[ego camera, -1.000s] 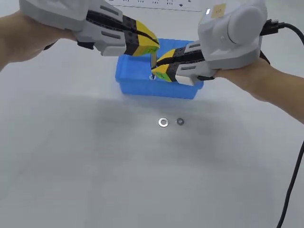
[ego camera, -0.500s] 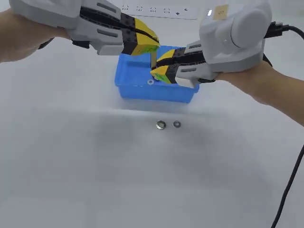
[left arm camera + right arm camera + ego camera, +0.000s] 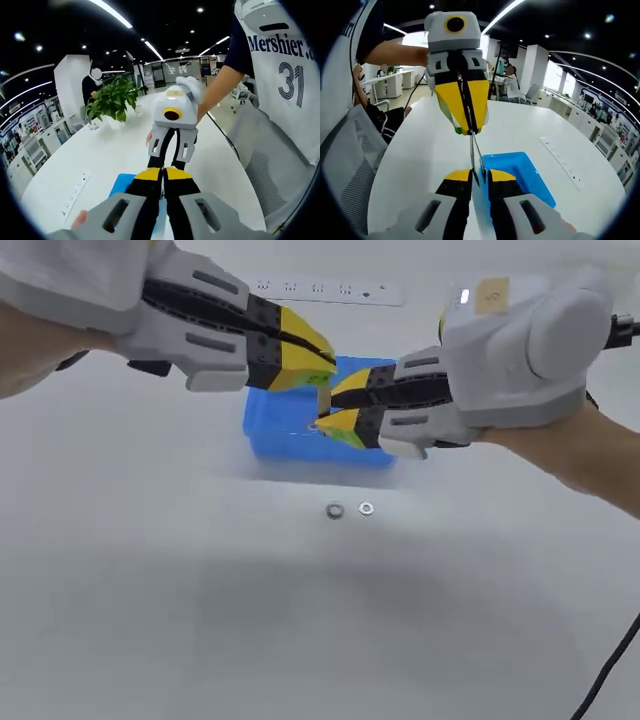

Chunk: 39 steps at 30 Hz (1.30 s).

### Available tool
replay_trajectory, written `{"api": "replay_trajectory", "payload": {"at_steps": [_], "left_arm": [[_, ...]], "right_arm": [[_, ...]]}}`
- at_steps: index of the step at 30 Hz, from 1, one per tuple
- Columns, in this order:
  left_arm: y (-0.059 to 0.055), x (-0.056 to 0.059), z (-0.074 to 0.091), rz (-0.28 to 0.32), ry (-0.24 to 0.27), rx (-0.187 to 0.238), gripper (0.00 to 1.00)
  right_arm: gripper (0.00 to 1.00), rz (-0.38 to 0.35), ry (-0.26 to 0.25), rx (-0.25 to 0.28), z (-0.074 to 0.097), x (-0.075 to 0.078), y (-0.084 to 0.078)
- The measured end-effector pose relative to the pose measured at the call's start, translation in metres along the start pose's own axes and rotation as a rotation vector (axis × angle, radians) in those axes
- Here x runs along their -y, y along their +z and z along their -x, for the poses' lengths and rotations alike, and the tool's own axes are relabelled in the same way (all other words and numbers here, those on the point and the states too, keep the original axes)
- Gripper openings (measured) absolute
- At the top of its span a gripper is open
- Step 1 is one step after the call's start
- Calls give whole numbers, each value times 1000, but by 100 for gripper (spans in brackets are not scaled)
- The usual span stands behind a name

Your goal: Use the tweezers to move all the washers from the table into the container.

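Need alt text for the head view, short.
Two hand-held grippers meet over a blue container, the left gripper and right gripper both shut on tweezers that point down at it. A washer and a second washer lie side by side on the white table in front of it.

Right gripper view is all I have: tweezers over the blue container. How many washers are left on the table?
Observer: Two in the head view, a left washer and a right washer, on the table.
Operator: Where are they relative to the container?
Observer: Just off the container's near wall, on the person's side.
Operator: Are they touching each other?
Observer: No, they lie side by side with a small gap between them.
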<state>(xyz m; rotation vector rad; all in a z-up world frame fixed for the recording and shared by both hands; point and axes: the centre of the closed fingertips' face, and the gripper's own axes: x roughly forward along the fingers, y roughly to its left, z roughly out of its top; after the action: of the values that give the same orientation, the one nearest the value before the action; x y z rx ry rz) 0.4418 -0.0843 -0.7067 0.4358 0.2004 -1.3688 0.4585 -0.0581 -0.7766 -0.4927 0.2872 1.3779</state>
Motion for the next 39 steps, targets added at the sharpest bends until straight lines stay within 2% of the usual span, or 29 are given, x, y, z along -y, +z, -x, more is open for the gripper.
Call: {"api": "replay_trajectory", "payload": {"at_steps": [8, 14, 16, 20, 29, 39], "left_arm": [[3, 27, -10, 18, -39, 10, 5], [0, 39, -17, 39, -62, 13, 5], [-2, 42, -18, 48, -64, 14, 5], [-10, 47, -21, 68, -71, 10, 5], [-24, 46, -27, 102, -67, 10, 5], [-36, 38, -36, 129, -76, 11, 5]], "right_arm": [[14, -3, 19, -17, 13, -26, -7], [15, -20, 26, -34, 16, -37, -17], [15, -28, 31, -38, 15, -36, -22], [15, -39, 43, -48, 12, -45, -28], [16, -64, 50, -66, 6, -49, -41], [16, -95, 30, -82, 1, -40, -55]]}}
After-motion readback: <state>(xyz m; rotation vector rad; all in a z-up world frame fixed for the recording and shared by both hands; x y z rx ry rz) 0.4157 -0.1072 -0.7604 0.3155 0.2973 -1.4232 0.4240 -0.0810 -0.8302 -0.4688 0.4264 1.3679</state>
